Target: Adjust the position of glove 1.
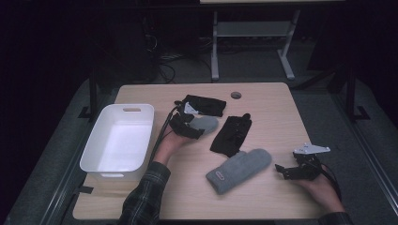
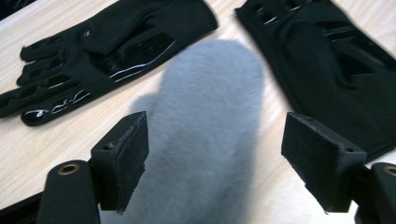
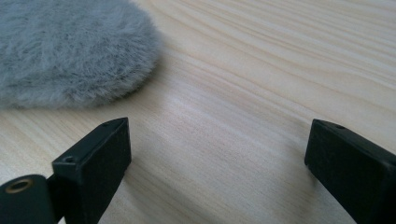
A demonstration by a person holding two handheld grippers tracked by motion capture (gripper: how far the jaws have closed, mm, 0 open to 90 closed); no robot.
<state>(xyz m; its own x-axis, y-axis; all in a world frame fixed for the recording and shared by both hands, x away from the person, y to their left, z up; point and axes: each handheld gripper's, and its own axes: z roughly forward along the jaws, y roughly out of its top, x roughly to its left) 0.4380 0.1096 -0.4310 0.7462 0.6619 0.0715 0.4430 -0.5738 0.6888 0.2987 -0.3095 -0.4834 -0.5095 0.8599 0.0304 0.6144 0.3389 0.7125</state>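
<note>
Near the middle of the tabletop [image 1: 263, 101], toward its far edge, the left gripper [image 1: 195, 125] hovers with its jaws spread wide on either side of a grey mitten [image 2: 210, 126], which lies flat between two black gloves: one glove [image 2: 107, 51] toward the far edge, the other glove [image 2: 327, 65] just beside the mitten toward the centre. The jaws are not yet pressing the fleece, so the step in hand appears to be the pickup of this mitten, probably for transfer to the white bin [image 1: 101, 140] standing at the left edge. A clean grasp would call for lowering both pads until they flank the mitten's body, then closing across its width so that a full fold of fabric is pinched; care is needed to keep the pad nearer the centre clear of the adjoining black glove, lest that be dragged along. A second grey mitten [image 1: 238, 170] lies nearer the front edge, and the right gripper [image 1: 286, 172] rests close to the front right corner, jaws likewise apart and holding nothing, with this mitten's rounded end [image 3: 70, 51] just beyond them. Pale line markings run along the fingers and back of the far glove, but they cannot be read as letters. The second mitten carries a small light tab at its cuff, whose text is too small to make out.
</note>
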